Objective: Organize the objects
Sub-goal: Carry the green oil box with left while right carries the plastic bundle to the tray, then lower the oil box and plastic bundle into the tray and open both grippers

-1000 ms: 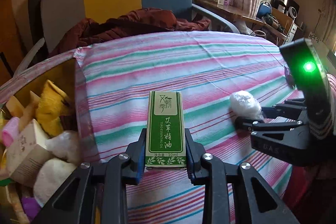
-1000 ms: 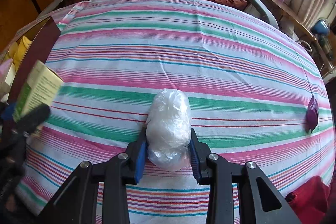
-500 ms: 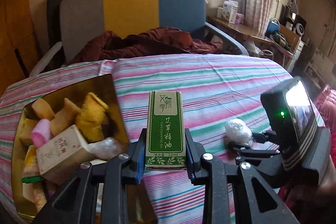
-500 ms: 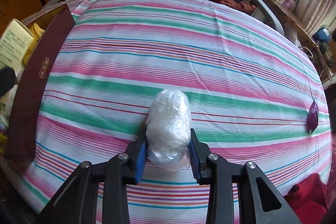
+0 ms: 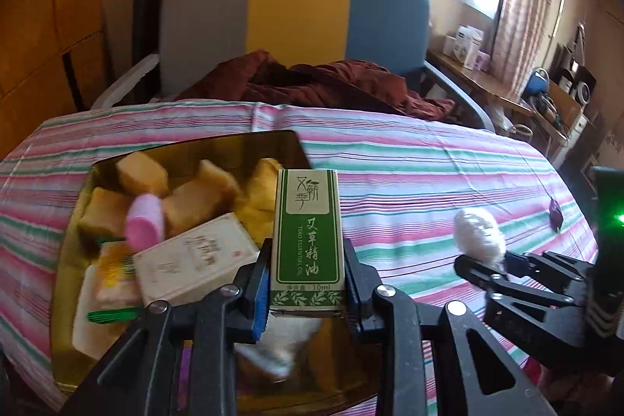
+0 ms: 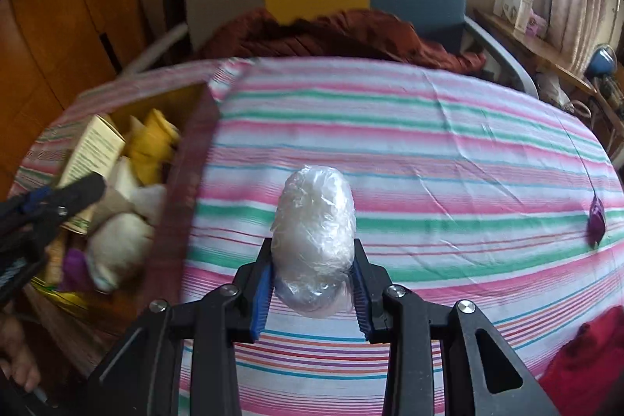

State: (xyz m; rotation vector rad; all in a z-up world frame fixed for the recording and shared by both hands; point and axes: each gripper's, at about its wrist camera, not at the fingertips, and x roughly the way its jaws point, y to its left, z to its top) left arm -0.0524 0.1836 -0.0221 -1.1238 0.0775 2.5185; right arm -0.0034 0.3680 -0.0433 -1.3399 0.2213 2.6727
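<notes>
Tablecloth (image 6: 448,151) in pink, green and white stripes spreads beneath and ahead of both claws, with a chair (image 5: 300,22) in grey, yellow and blue panels beyond it and a dark red garment (image 5: 323,84) heaped on the seat. Down and to the left of the left gripper (image 5: 307,279), a gold-lined box (image 5: 187,147) sits on the cloth, filled with yellow sponge-like pieces (image 5: 199,195), a pink piece (image 5: 144,227), a cream carton (image 5: 195,260) and white wrapped lumps. The left gripper's 2 jaws are closed tight on a green-and-cream essential oil carton (image 5: 307,236), held upright with its printed face to the camera, above the box's near right corner. To the right of it, the right gripper (image 6: 312,283) has its 2 blue-padded jaws pressed against the sides of a white plastic-wrapped bundle (image 6: 314,232), which stands up between them and is carried above the striped cloth, just right of the box's dark red outer wall (image 6: 183,197). Far right of that claw, a small purple object (image 6: 596,219) lies on the cloth.
</notes>
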